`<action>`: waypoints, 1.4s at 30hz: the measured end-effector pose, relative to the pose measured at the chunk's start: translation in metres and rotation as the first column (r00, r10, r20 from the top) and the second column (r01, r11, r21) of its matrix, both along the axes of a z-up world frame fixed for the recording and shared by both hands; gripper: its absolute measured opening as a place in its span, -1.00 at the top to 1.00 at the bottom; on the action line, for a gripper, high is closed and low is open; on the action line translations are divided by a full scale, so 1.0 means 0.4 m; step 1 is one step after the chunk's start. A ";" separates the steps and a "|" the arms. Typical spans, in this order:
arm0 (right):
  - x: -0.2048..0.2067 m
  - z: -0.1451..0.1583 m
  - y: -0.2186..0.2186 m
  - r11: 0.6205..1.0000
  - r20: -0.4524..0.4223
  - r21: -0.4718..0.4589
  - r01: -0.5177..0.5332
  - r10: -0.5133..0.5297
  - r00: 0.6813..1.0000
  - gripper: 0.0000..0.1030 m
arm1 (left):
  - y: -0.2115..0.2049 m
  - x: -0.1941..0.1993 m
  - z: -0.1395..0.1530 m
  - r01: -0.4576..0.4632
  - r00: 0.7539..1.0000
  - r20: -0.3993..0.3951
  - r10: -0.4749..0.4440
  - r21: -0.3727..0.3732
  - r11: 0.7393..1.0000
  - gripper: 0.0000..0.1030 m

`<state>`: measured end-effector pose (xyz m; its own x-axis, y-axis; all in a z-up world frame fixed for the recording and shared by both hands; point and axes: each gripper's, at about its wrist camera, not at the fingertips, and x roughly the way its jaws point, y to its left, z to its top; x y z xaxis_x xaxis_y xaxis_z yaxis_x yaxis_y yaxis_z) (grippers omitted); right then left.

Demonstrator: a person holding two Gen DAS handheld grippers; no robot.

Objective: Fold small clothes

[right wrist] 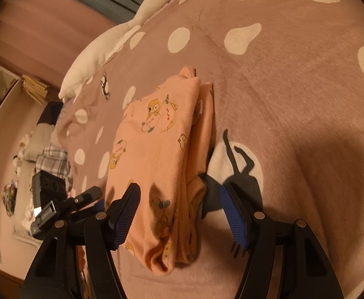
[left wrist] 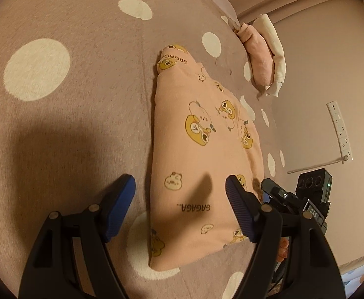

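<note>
We see broad bare bedspread point(left wrist: 70, 114) beyond the left tool point(left wrist: 180, 199), and open spotted cover to the outer side of the right tool point(right wrist: 179, 206). The folded peach garment point(left wrist: 199, 149) lies flat on the bed, its near end between each tool's spread blue pads point(right wrist: 128, 211); both tools gape wide, gripping nothing. Soft printed knit; a plush goose point(right wrist: 122, 32) lies far ahead.

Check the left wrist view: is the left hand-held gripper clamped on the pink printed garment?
No: the left hand-held gripper is open, its blue fingers spread apart above the folded pink printed garment, gripping nothing.
</note>
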<state>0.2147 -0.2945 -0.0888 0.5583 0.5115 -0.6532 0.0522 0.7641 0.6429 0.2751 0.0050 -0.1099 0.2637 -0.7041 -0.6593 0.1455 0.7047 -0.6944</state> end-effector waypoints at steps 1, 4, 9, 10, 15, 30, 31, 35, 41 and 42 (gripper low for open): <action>0.003 -0.001 0.000 1.000 0.001 0.001 0.000 0.000 1.000 -0.28 | -0.003 0.002 0.000 0.001 1.000 0.001 -0.001 0.001 1.000 -0.45; 0.013 -0.003 0.003 1.000 0.003 -0.001 -0.003 0.003 1.000 -0.28 | -0.007 0.011 -0.002 0.004 1.000 0.004 -0.004 0.005 1.000 -0.45; 0.028 -0.003 0.008 1.000 0.006 -0.013 -0.020 0.020 1.000 -0.28 | -0.016 0.020 -0.002 0.016 1.000 0.014 -0.016 0.016 1.000 -0.45; 0.031 -0.003 0.009 1.000 0.007 -0.014 -0.023 0.023 1.000 -0.28 | -0.018 0.021 -0.002 0.019 1.000 0.017 -0.019 0.019 1.000 -0.46; 0.053 -0.005 0.015 0.999 0.015 -0.015 -0.035 0.035 0.999 -0.28 | -0.041 0.039 -0.002 0.031 0.999 0.030 -0.032 0.031 0.999 -0.53; 0.112 -0.012 0.037 0.998 0.036 -0.017 -0.053 0.053 0.998 -0.29 | -0.084 0.070 -0.007 0.059 0.997 0.050 -0.061 0.037 0.998 -0.56; 0.113 -0.013 0.037 0.999 0.038 -0.014 -0.052 0.053 0.998 -0.29 | -0.083 0.067 -0.007 0.060 0.997 0.051 -0.062 0.037 0.998 -0.56; 0.125 -0.016 0.039 0.999 0.044 -0.004 -0.050 0.051 0.998 -0.29 | -0.081 0.069 -0.009 0.052 0.997 0.050 -0.054 0.032 0.998 -0.56; 0.132 -0.013 0.049 0.999 0.059 -0.019 -0.031 0.032 0.998 -0.23 | -0.100 0.054 0.004 0.031 0.994 0.094 -0.049 0.188 0.982 0.01; 0.131 -0.011 0.053 0.999 0.059 -0.041 -0.022 0.024 0.998 -0.14 | -0.099 0.054 0.006 0.029 0.994 0.095 -0.048 0.193 0.981 0.12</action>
<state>0.2671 -0.2735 -0.0932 0.5849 0.4984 -0.6399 -0.0030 0.7903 0.6127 0.2966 -0.0347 -0.1076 0.3098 -0.5781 -0.7549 0.2361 0.8158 -0.5279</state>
